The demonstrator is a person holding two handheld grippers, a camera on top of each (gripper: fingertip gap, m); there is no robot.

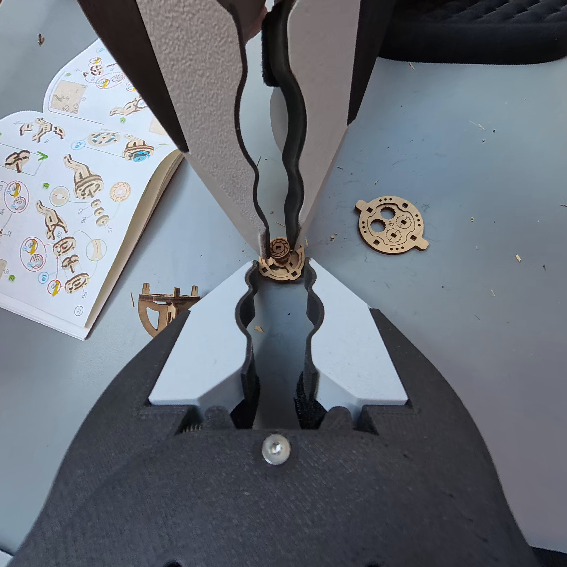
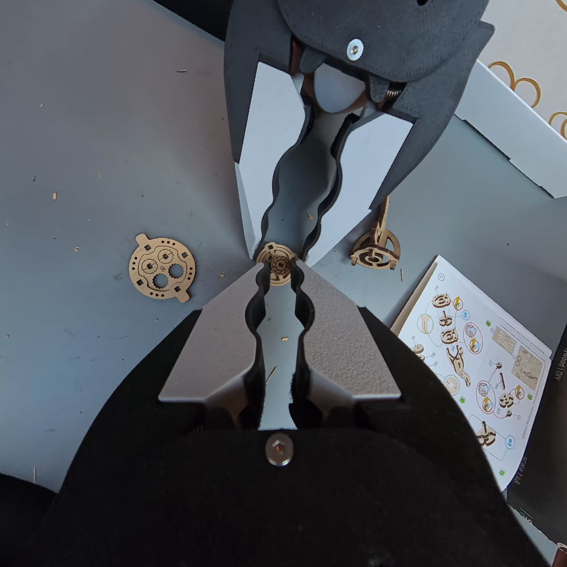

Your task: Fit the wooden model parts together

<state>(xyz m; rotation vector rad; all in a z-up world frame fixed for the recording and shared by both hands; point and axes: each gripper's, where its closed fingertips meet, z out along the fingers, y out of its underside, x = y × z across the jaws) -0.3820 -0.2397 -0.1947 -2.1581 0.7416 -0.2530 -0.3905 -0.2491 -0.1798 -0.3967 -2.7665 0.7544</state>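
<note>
Tips of the left gripper [image 1: 281, 266] bracket the round wooden base [image 1: 282, 268] on the grey table [image 1: 429, 306]; the right gripper [image 1: 280, 242] descends opposite, pinching the small disc [image 1: 279, 248].

In the right wrist view, that disc [image 2: 280, 265] sits centred over the base [image 2: 274, 264]. A punched fret [image 2: 161, 268] and booklet [image 2: 478, 383] lie aside.

We see small printed numbers and page number on open instruction booklet [image 1: 61, 199], left; engraved number on flat wooden disc [image 1: 391, 225], right; white lettering on dark box edge [image 2: 552, 383], near right. We quote none.
</note>
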